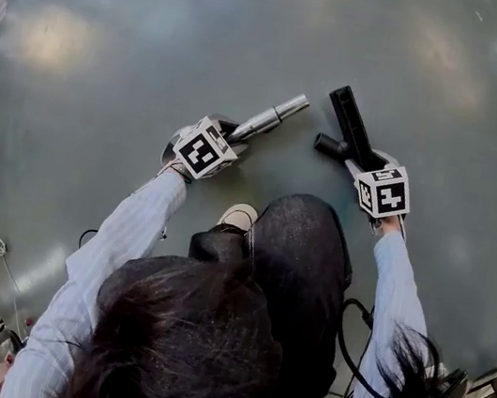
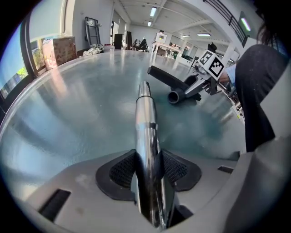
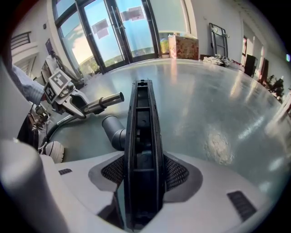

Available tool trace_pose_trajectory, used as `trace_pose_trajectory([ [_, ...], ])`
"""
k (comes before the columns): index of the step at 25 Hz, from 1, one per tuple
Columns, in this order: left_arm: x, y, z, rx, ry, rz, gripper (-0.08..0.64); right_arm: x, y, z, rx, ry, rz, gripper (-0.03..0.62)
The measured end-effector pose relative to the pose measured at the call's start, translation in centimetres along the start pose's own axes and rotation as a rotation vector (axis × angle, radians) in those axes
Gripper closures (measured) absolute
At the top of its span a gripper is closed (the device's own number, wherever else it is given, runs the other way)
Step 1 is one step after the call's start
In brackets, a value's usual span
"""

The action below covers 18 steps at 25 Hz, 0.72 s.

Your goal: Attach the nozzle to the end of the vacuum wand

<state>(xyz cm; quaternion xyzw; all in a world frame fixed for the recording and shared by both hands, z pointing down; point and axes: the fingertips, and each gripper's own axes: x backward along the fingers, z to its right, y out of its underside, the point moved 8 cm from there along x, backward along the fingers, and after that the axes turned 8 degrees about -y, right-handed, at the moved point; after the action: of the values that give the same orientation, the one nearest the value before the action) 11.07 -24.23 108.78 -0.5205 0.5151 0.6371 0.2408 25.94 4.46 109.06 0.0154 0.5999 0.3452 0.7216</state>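
With the left gripper (image 1: 233, 135) clamped on the wand (image 1: 272, 117) and the right gripper (image 1: 362, 162) clamped on the nozzle (image 1: 349, 116), the two parts apart over the floor (image 1: 166, 17), it pays to line the nozzle's round neck (image 1: 328, 144) up with the wand's tip (image 1: 293, 106) and push straight.
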Motion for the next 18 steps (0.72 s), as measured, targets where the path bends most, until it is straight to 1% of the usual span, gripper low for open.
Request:
trace_pose_trajectory([
  [2, -0.2, -0.1, 0.7, -0.011, 0.007, 0.012, 0.388, -0.5, -0.1, 0.2, 0.044, 0.001, -0.021, 0.359],
  [5, -0.3, -0.1, 1.3, -0.026, 0.012, 0.013, 0.388, -1.1, -0.1, -0.4, 0.125, 0.052, -0.052, 0.359],
  [6, -0.3, -0.1, 1.4, -0.031, 0.017, 0.013, 0.388, -1.3, -0.1, -0.4, 0.128, 0.057, -0.057, 0.359],
  [9, -0.2, 0.2, 2.1, -0.045, 0.029, 0.014, 0.388, -1.0, -0.1, -0.4, 0.091, 0.043, -0.048, 0.36],
  [12, 0.2, 0.3, 2.0, -0.061, 0.023, 0.014, 0.388, 0.3, -1.2, 0.7, 0.09, 0.074, -0.011, 0.367],
  [14, 0.6, 0.6, 1.9, -0.062, 0.026, 0.015, 0.388, 0.8, -2.0, 1.5, 0.124, 0.084, -0.015, 0.367],
  [18, 1.3, 0.8, 2.7, -0.069, 0.042, 0.023, 0.388, 1.6, -3.2, 2.0, 0.221, 0.053, -0.027, 0.367],
])
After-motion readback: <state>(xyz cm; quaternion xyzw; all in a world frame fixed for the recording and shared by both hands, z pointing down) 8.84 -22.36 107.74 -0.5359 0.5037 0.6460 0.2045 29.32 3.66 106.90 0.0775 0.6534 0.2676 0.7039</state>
